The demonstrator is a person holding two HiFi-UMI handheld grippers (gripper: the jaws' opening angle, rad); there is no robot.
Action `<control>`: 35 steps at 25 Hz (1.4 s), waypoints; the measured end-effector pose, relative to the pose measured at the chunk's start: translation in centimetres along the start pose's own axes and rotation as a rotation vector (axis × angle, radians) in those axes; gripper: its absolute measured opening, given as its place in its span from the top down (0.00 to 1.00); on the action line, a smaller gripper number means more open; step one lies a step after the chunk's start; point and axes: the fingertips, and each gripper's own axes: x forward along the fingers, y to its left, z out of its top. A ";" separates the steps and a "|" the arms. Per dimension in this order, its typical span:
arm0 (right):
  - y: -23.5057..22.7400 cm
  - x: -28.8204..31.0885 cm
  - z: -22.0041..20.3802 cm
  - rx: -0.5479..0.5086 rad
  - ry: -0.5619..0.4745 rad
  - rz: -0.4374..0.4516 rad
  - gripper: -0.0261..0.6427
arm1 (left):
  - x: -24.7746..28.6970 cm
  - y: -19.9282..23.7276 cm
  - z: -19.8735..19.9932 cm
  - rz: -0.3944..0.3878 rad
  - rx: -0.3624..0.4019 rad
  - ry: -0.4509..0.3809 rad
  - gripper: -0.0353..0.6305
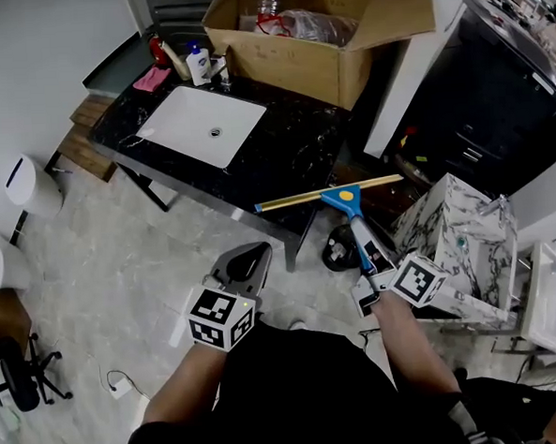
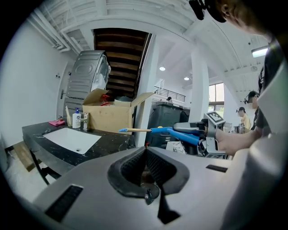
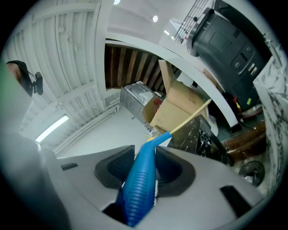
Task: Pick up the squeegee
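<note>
Two forearms reach out at the bottom of the head view, each ending in one gripper with a marker cube: the left gripper and the right gripper. Between them they carry one squeegee, and only the right gripper has it.

The squeegee is off the floor, in the air just off the near corner of the one black marble counter. Its ribbed blue handle runs from the right gripper away from the person toward the counter. At the far end, its long brass-coloured blade bar lies crosswise to the handle. The bar runs left to right in the head view, with the right end a little farther from the person. From the left gripper view, the squeegee sits roughly level, with the bar end toward the cardboard box.

The right gripper's jaws stand partly spread and pinch the blue handle between their dark pads. The left gripper's jaws are pressed together, with nothing between them.

On the counter are one white sink basin, one open cardboard box, one white pump bottle and one pink cloth.
</note>
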 end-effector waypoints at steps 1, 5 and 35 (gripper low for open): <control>0.1 -0.1 -0.1 0.004 -0.003 0.003 0.73 | -0.3 0.1 0.0 0.007 -0.001 0.000 0.92; 0.8 -0.3 -0.6 0.016 -0.013 0.009 0.73 | -0.9 0.7 0.3 0.015 -0.005 0.003 0.92; 6.2 2.2 -4.4 0.001 -0.119 -0.059 0.73 | -4.7 6.4 1.9 -0.113 0.032 0.020 0.92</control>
